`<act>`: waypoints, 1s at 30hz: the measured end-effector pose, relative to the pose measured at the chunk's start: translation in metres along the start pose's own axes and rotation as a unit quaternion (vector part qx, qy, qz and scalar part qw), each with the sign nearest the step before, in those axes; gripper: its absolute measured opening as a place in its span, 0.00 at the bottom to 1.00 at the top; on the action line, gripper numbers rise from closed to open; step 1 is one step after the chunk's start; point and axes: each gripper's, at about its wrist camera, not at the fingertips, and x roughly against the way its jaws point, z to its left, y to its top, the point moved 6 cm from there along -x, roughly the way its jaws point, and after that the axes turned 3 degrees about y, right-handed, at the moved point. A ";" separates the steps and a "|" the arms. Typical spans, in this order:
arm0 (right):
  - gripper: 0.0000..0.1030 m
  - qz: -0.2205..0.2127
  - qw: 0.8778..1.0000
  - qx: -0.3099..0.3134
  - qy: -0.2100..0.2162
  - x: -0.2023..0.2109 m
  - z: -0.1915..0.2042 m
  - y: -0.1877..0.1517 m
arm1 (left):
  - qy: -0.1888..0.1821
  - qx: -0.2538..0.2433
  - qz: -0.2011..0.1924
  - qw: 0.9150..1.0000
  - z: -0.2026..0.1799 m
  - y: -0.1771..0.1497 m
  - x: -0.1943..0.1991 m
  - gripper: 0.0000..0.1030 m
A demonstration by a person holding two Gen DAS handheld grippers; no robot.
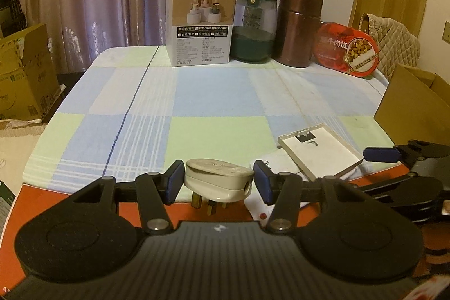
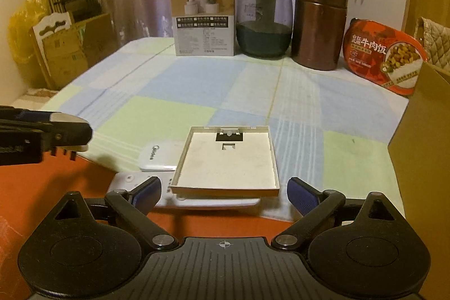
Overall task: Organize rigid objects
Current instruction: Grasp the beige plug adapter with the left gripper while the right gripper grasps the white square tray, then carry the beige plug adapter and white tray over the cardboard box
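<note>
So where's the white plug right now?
The white plug is pinched in the left gripper, prongs pointing down, held above the table's near edge. The right wrist view shows it at far left, left of the white tray.

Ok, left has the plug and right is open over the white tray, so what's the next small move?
Probably ease the right gripper forward and down so its open jaws straddle the white tray, then close. The tray lies tilted across two white remotes, just ahead of the pads. The left gripper is shut on the plug, so it can wait.
</note>
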 end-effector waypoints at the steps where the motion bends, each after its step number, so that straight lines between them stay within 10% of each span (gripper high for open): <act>1: 0.91 0.000 1.000 0.003 -0.002 -0.003 -0.001 0.000 | 0.000 0.001 0.001 1.000 0.000 0.000 0.000 0.47; 30: 0.80 -0.029 0.999 0.008 -0.021 0.023 -0.002 0.017 | -0.018 0.000 0.001 1.000 -0.012 -0.001 0.004 0.47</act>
